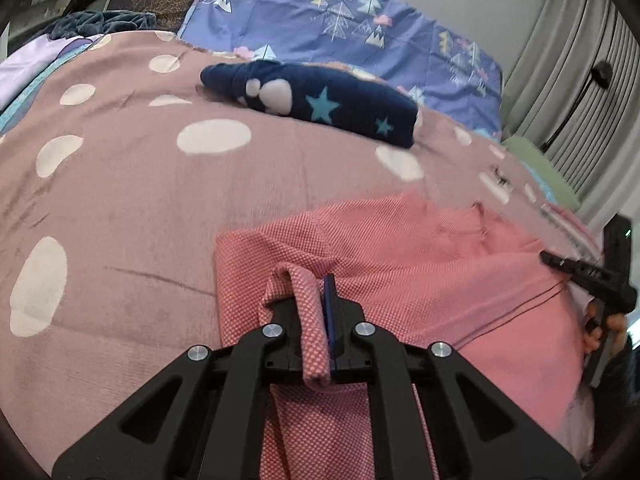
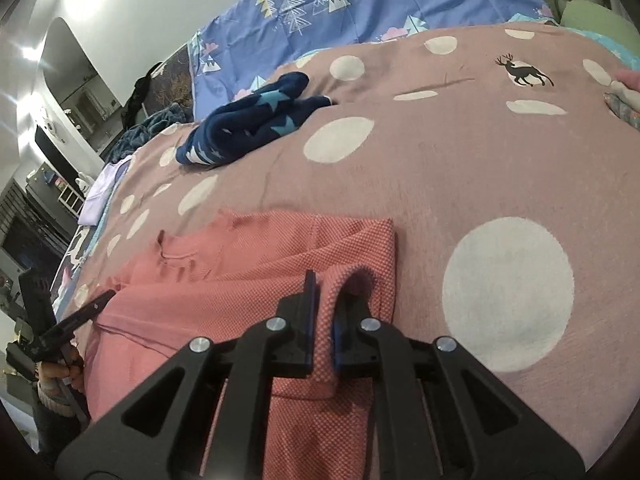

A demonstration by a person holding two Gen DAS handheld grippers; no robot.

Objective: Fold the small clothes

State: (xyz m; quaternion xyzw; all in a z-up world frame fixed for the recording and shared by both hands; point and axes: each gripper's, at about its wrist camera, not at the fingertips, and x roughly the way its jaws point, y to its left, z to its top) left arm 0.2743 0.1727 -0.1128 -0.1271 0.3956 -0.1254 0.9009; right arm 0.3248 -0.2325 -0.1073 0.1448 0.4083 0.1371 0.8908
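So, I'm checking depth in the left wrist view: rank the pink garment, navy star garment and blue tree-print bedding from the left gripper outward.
1. pink garment, clamped in the left gripper.
2. navy star garment, mid-bed.
3. blue tree-print bedding, at the back.

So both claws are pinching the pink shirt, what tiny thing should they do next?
Probably lower the pinched fold onto the rest of the pink shirt and then let go. The left gripper and right gripper each have jaws shut on a corner of it, doubled over, while its far part already lies flat on the dotted blanket.
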